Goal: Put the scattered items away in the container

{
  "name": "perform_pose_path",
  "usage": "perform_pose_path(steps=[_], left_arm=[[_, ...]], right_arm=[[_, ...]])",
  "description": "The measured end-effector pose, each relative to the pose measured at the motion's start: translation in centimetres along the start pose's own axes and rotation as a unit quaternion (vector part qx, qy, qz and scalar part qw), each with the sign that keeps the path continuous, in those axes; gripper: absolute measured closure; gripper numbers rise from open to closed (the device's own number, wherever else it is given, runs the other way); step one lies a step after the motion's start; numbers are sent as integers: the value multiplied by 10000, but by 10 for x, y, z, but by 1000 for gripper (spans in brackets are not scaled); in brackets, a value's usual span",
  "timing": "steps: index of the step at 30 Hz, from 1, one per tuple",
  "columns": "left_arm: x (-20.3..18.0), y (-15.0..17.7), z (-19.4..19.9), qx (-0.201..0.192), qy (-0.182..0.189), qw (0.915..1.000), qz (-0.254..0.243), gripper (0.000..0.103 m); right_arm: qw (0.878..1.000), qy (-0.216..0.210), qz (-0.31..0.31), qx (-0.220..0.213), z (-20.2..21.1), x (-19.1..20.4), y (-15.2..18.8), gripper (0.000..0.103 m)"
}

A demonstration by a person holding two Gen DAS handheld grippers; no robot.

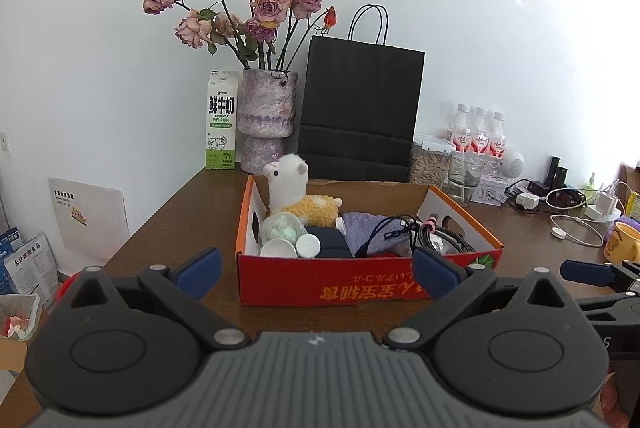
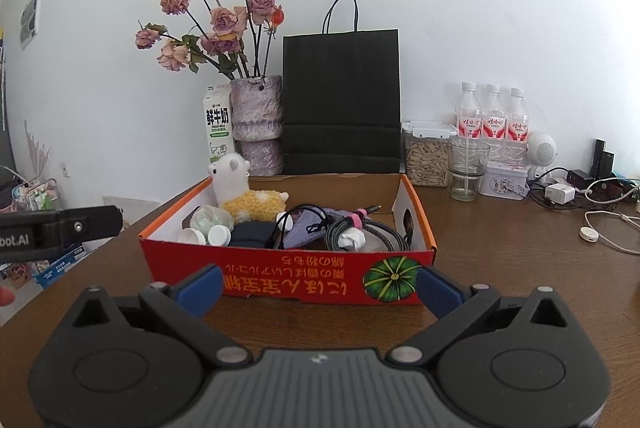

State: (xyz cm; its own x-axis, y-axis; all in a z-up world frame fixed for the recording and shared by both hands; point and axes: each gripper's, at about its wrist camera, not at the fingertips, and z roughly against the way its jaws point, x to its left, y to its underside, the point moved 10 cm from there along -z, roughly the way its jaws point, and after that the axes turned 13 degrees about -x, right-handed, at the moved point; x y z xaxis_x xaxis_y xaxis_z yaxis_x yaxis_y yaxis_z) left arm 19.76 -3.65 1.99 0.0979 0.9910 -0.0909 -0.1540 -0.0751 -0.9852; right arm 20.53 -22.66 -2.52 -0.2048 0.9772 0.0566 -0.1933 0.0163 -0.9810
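Note:
A red and orange cardboard box sits on the brown table just ahead of both grippers. Inside it lie a white and yellow alpaca plush, white round lids, a dark pouch, a purple cloth and coiled cables. My left gripper stands open in front of the box's near wall, nothing between its blue pads. My right gripper is likewise open and empty before the box.
Along the back wall stand a milk carton, a vase of dried roses, a black paper bag, a seed jar, a glass and three water bottles. Chargers and white cables lie at the right; a yellow mug too.

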Motion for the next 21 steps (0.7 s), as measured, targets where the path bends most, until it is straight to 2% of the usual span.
perform_pose_path(steps=[6,11,15,21], left_arm=[[0,28,57,200,210,9995,78,0],[9,46,89,309,-90,9994,-117,0],[10,50,101,279,-82,9995,-129,0],[4,58,96,484,-36,9985,-238,0]], right_arm=[[10000,-60,31,-28,56,15,13,0],[9998,-82,-66,177,92,28,34,0],[9997,-65,-44,239,109,37,43,0],[9997,28,-102,237,109,33,43,0]])
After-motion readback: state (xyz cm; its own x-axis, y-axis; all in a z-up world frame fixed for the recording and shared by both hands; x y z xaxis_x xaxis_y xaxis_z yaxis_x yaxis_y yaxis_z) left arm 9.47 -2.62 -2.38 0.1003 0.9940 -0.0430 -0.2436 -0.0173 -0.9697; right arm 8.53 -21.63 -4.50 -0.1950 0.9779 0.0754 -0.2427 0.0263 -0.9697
